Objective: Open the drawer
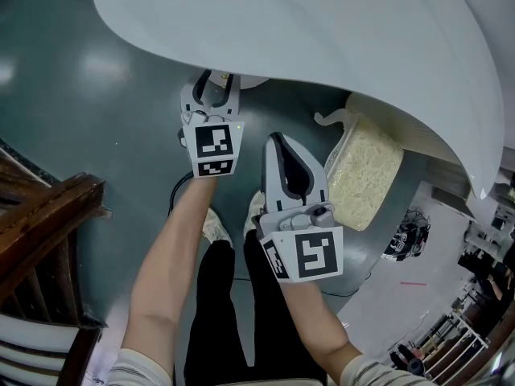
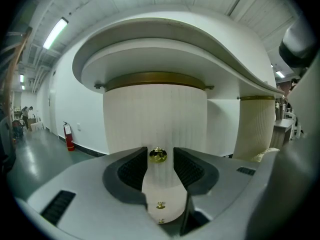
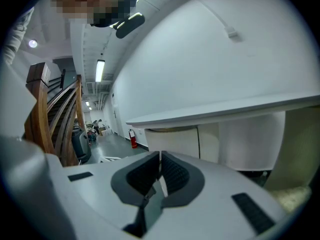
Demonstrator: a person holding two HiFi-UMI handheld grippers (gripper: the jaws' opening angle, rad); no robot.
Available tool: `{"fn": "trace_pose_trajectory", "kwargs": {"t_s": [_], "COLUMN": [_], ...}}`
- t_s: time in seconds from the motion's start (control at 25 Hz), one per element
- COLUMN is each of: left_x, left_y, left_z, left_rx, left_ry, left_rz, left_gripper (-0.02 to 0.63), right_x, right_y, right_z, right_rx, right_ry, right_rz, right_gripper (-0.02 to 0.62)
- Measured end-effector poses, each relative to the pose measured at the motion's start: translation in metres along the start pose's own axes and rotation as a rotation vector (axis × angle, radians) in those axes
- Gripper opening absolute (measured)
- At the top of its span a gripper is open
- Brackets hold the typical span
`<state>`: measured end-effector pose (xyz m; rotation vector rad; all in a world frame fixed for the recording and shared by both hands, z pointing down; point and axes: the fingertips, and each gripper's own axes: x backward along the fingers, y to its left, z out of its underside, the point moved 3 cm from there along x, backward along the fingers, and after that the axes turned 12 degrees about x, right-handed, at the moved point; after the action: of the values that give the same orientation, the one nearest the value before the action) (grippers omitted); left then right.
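Note:
Under the white curved counter (image 1: 322, 30) stands a cream ribbed rounded drawer front (image 2: 155, 114) with a small brass knob (image 2: 158, 155). My left gripper (image 2: 156, 153) is open; the knob sits between its fingertips, with a gap on each side. In the head view the left gripper (image 1: 211, 87) reaches under the counter's edge, which hides the knob. My right gripper (image 1: 279, 141) hangs back, nearer the person and to the right, shut and holding nothing. In its own view the right gripper (image 3: 160, 166) has its dark pads together.
A second ribbed column (image 2: 255, 129) stands to the right of the drawer unit. A cream shaggy cushion (image 1: 364, 171) lies on the floor at the right. A wooden stair rail (image 1: 40, 215) is at the left. A red fire extinguisher (image 2: 68, 135) stands by the far wall.

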<state>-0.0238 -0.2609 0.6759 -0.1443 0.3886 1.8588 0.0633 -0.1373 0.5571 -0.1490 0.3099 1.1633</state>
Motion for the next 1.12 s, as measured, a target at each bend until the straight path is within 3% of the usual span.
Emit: {"fn": "trace_pose_trajectory", "kwargs": {"t_s": [0.36,1.12], "left_x": [-0.007,0.019], "left_y": [0.006,0.006], "left_z": [0.002,0.009], "left_rx": [-0.015,0.016], "left_ry": [0.017,0.055], "left_rz": [0.000,-0.029], "left_gripper": [0.104,0.104], "right_x": [-0.004,0.000], "right_y": [-0.001,0.003], "right_z": [0.004,-0.001], "right_rx": [-0.005,-0.010], "right_ry": [0.010,0.011], "right_rz": [0.001,0.007], "right_gripper": [0.015,0.015]}}
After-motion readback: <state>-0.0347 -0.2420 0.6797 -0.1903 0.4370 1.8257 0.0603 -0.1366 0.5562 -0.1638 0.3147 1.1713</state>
